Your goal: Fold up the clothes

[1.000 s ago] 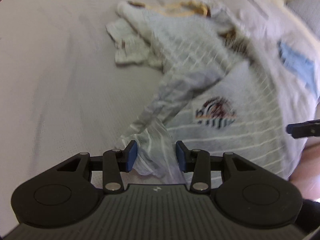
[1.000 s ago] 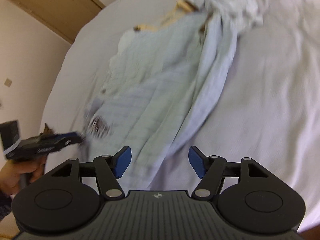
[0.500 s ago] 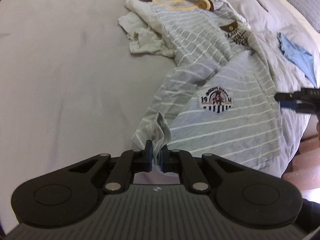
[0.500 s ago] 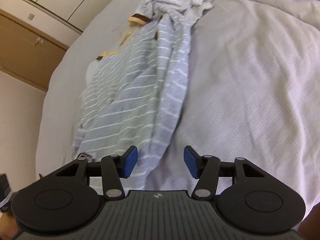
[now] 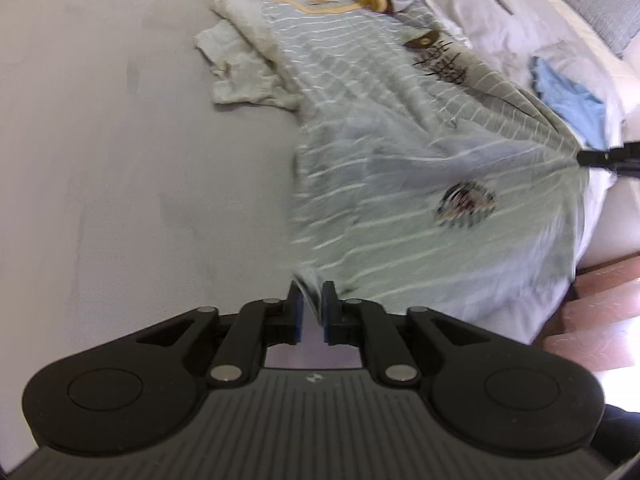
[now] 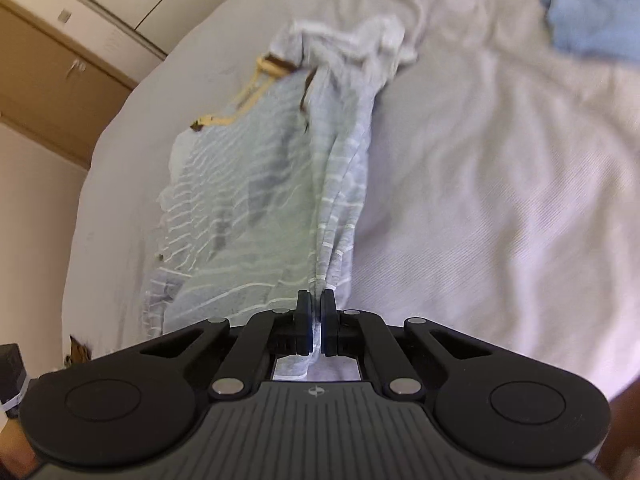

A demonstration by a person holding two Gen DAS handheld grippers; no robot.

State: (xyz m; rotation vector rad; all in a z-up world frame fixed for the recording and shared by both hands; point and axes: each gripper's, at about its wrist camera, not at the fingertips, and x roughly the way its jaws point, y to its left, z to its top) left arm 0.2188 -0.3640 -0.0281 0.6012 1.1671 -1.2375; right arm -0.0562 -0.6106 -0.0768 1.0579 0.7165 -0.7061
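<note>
Gripping now on both sides: right gripper (image 6: pixel 316 322), open half a second ago, has closed on the striped T-shirt (image 5: pixel 400 168) hem; left gripper (image 5: pixel 311 312) stays clamped on its corner. Shirt lies stretched across the bed (image 5: pixel 120 140), lower edge lifting, ready for spreading.

Grey white-striped T-shirt (image 5: pixel 400 184) smeared by motion blur, round chest badge (image 5: pixel 466 203) unreadable, crumpled blue cloth (image 6: pixel 596 20) cut off by the frame edge
</note>
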